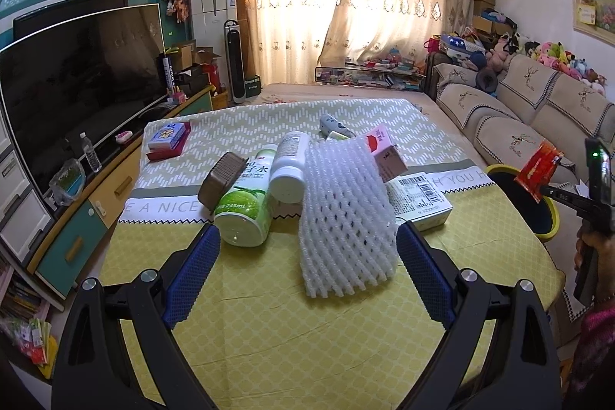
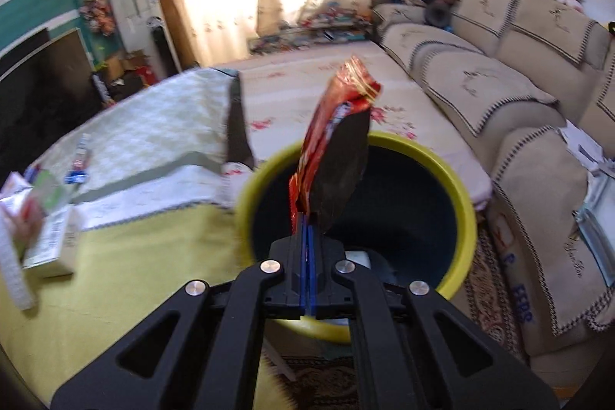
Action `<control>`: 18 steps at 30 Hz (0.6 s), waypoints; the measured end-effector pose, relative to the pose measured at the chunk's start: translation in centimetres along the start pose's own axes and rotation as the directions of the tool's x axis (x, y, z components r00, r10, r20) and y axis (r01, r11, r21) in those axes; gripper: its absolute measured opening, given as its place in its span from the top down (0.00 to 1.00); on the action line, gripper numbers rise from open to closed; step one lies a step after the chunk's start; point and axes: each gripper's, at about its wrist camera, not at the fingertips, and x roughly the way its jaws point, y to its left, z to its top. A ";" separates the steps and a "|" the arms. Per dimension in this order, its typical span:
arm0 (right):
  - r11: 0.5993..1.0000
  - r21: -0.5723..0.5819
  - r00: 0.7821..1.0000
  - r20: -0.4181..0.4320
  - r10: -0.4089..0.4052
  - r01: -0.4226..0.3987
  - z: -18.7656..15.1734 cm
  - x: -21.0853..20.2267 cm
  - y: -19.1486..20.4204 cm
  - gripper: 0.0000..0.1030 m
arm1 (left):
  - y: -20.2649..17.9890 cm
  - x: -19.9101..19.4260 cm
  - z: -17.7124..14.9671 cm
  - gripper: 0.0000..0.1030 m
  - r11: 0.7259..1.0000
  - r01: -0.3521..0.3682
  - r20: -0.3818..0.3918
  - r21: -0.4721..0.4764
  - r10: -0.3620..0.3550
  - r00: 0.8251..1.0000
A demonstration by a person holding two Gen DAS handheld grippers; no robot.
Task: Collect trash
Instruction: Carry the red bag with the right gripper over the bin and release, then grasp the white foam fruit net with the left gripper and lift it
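My left gripper [image 1: 307,237] is open and empty above the table, its blue pads either side of a white foam net sleeve [image 1: 346,214]. Beside it lie a green drink bottle [image 1: 246,206], a white bottle [image 1: 290,164], a brown tray [image 1: 223,181], a pink carton [image 1: 384,152] and a labelled white box [image 1: 421,200]. My right gripper [image 2: 307,221] is shut on a red snack wrapper [image 2: 334,145] and holds it over the yellow-rimmed bin [image 2: 467,202]. The wrapper [image 1: 538,168] and the bin [image 1: 551,218] also show at the right of the left wrist view.
The table wears a yellow-green cloth [image 1: 269,325]. A TV [image 1: 77,87] on a cabinet stands left, a beige sofa [image 1: 538,110] right. A red and blue box [image 1: 169,139] lies at the far left of the table. A patterned rug [image 2: 484,287] lies by the bin.
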 end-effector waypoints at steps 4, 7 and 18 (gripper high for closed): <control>0.999 0.004 0.998 -0.054 -0.041 0.042 0.2 2.7 -1.3 0.96 | -0.4 0.1 0.1 0.11 1.000 0.004 -0.002 0.008 -0.004 1.000; 0.998 0.025 0.996 -0.073 -0.058 0.060 0.1 3.7 -2.1 0.84 | -0.6 0.2 0.1 0.10 1.000 0.006 -0.004 0.012 -0.006 1.000; 1.000 0.011 1.000 0.001 0.020 -0.020 -0.5 -0.1 0.1 0.70 | -1.2 2.3 -0.3 0.08 1.000 0.024 -0.057 0.006 -0.024 0.998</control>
